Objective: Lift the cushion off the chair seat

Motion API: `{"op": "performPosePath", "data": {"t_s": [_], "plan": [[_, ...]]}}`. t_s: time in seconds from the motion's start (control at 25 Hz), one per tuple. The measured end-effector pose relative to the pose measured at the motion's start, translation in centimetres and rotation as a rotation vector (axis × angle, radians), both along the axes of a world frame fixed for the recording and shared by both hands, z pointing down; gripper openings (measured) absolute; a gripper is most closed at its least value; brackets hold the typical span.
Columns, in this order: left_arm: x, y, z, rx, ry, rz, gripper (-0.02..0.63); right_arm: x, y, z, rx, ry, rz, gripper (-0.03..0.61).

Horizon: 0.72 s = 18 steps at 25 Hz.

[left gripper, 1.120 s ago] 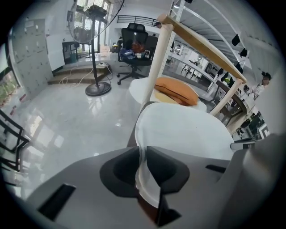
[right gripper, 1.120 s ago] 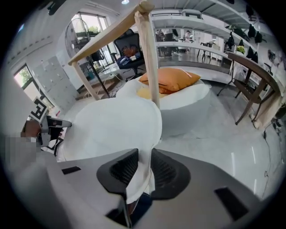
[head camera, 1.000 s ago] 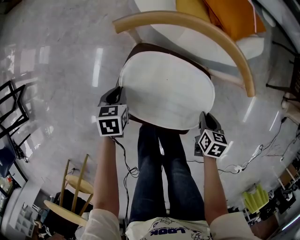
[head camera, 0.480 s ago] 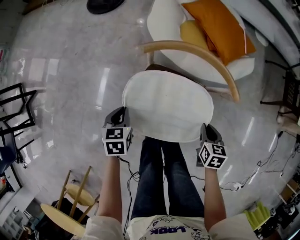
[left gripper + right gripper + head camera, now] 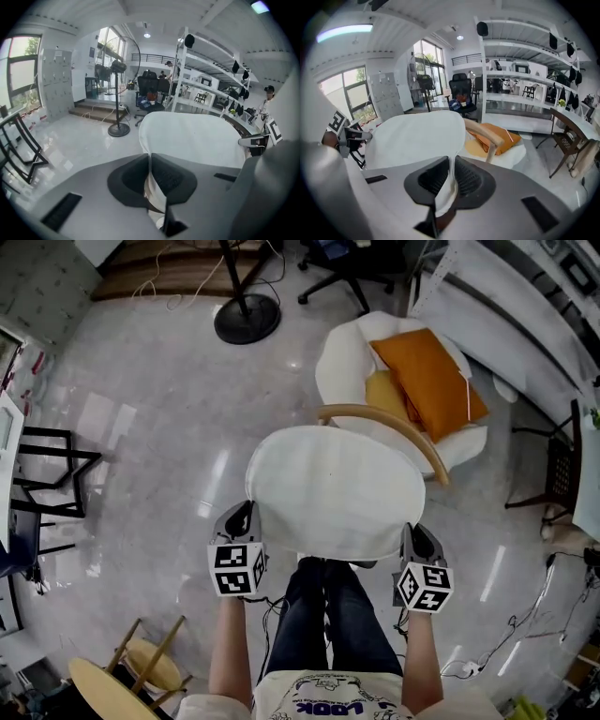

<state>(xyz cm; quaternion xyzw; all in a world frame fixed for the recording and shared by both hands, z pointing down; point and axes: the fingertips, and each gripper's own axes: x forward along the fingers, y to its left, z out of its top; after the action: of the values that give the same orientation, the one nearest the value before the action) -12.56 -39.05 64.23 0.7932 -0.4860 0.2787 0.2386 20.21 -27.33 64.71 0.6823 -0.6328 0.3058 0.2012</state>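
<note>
Rising since a second ago, the cushion (image 5: 333,488) is hanging between the left tongs (image 5: 246,519) and right tongs (image 5: 413,538), each clamping an edge. It is probably clearing the chair (image 5: 394,427) beyond them already; the next move is calling for matched, level carrying without loosening.

The cushion (image 5: 333,488) is plain white. The left tool (image 5: 246,517) and the right tool (image 5: 413,535) are grey, and each has a cube with black and white square marks. The chair back (image 5: 394,423) is light brown wood. Behind it sits a white armchair (image 5: 342,367) with an orange pillow (image 5: 429,381) and a yellow pillow (image 5: 386,395). The floor (image 5: 150,456) is shiny pale grey with faint marble lines. The person's jeans (image 5: 328,615) are dark blue. The fan base (image 5: 247,320) is black.
</note>
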Motion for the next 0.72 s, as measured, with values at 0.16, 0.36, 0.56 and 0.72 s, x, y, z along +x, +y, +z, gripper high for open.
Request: {"op": "performPosePath", "data": {"t_s": [0.16, 0.36, 0.56, 0.72], "plan": [[-2.2, 1.2, -7.5, 0.087, 0.04, -0.049, 0.034, -1.6, -0.3, -8.3, 0.118, 0.023, -0.016, 0.057], [-3.2, 2.4, -17.3, 0.194, 0.079, -0.096, 0.034, -2.3, -0.9, -18.5, 0.252, 0.045, -0.037, 0.055], [-3.4, 4.5, -26.0, 0.322, 0.103, -0.137, 0.034, -2.3, -0.3, -26.5, 0.373, 0.06, -0.065, 0.055], [-3.1, 7.2, -32.5, 0.411, 0.123, -0.168, 0.034, -1.6, 1.5, -32.4, 0.455, 0.059, -0.081, 0.055]]}}
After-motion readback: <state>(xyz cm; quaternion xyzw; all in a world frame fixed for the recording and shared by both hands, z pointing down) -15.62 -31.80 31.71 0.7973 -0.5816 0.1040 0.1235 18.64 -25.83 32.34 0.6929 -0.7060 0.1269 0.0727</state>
